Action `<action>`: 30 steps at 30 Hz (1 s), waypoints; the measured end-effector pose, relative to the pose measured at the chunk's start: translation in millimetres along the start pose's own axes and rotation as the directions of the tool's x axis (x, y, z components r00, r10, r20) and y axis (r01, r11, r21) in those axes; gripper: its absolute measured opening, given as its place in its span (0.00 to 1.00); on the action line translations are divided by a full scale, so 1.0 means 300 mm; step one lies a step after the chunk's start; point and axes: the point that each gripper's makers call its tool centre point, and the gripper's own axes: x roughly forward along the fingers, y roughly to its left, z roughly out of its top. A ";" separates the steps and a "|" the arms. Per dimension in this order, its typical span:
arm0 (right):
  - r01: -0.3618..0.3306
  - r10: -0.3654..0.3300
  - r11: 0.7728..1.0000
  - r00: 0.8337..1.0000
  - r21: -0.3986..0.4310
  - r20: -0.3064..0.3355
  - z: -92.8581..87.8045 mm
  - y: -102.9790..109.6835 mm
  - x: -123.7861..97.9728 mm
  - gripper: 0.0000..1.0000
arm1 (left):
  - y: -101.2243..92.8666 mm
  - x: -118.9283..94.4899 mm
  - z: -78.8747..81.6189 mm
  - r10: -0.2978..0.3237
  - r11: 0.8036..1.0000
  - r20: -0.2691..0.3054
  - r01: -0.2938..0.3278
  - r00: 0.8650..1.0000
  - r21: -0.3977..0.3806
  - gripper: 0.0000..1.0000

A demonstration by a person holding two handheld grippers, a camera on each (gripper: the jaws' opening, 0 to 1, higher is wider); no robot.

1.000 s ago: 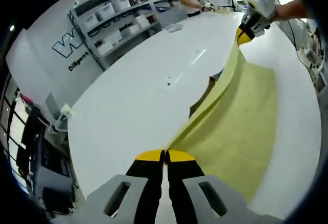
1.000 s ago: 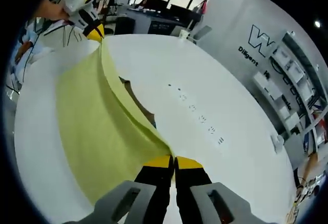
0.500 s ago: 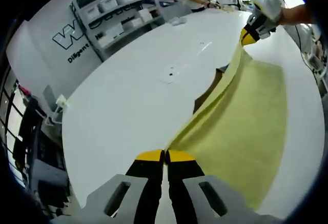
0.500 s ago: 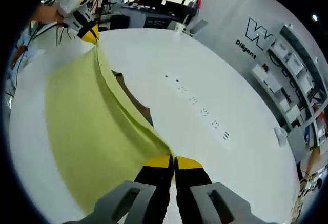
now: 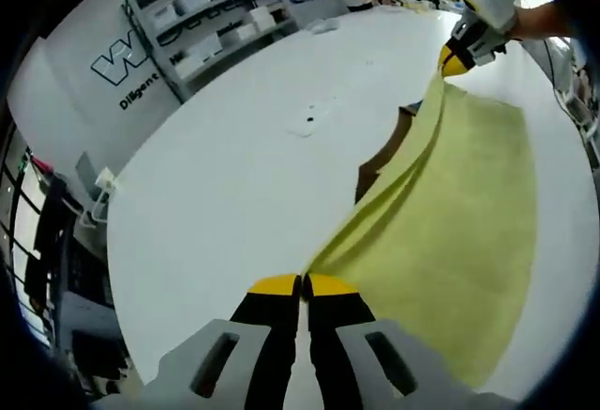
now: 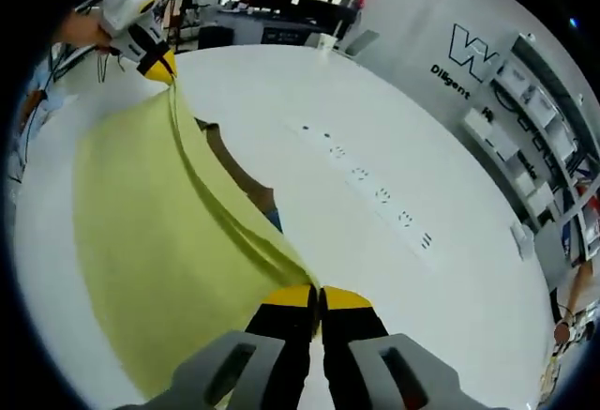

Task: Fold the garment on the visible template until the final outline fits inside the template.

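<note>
The left gripper (image 5: 302,286) is clamped on one corner of the yellow garment (image 5: 450,213), and the right gripper (image 6: 319,296) pinches the other end of the same lifted edge. The cloth looks light and limp, sagging between the grips while the rest lies on the white table (image 5: 234,175), so corners seem the best holds. Beneath the raised fold shows a brown template (image 6: 239,171); across the room, shelves (image 5: 211,16) hold white bins, contents unclear.

The left gripper (image 5: 302,283) and the right gripper (image 6: 318,292) each have their fingers (image 5: 277,285) pressed together, a hand (image 5: 539,21) gripping the right one.
</note>
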 end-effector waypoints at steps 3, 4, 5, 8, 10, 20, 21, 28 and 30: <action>0.012 -0.012 1.000 1.000 0.009 0.000 0.003 -0.013 0.006 0.00 | 0.004 0.005 0.000 0.008 1.000 -0.006 -0.008 1.000 -0.006 0.02; 0.016 -0.016 1.000 1.000 0.015 -0.001 0.003 -0.017 0.008 0.00 | 0.012 0.007 -0.001 0.020 1.000 -0.007 -0.020 1.000 -0.003 0.01; 0.020 -0.020 1.000 1.000 0.021 -0.001 0.003 -0.020 0.009 0.01 | 0.019 0.006 -0.001 0.029 1.000 -0.007 -0.029 1.000 0.002 0.01; 0.026 -0.026 0.999 1.000 0.043 -0.002 0.001 -0.025 0.012 0.03 | 0.027 0.008 -0.005 0.030 0.999 -0.003 -0.030 1.000 -0.028 0.02; 0.025 -0.025 0.998 1.000 0.049 -0.001 0.002 -0.023 0.014 0.04 | 0.030 0.011 -0.013 0.036 0.999 -0.011 -0.036 0.999 -0.008 0.03; 0.050 -0.050 0.998 0.999 0.035 0.012 0.013 -0.033 0.012 0.12 | 0.022 0.001 -0.017 0.030 0.999 -0.009 -0.031 0.999 -0.015 0.03; 0.056 -0.057 0.998 0.998 0.035 0.015 0.014 -0.039 0.010 0.14 | 0.024 0.000 -0.015 0.031 0.999 -0.006 -0.031 0.999 -0.018 0.03; 0.084 -0.085 0.994 0.996 0.063 0.016 0.006 -0.063 -0.009 0.20 | 0.021 -0.009 -0.020 0.031 0.999 -0.002 -0.031 1.000 -0.022 0.05; 0.086 -0.088 0.995 0.996 0.059 0.018 0.001 -0.066 -0.011 0.21 | 0.021 -0.016 -0.022 0.032 0.999 -0.002 -0.032 0.999 -0.015 0.06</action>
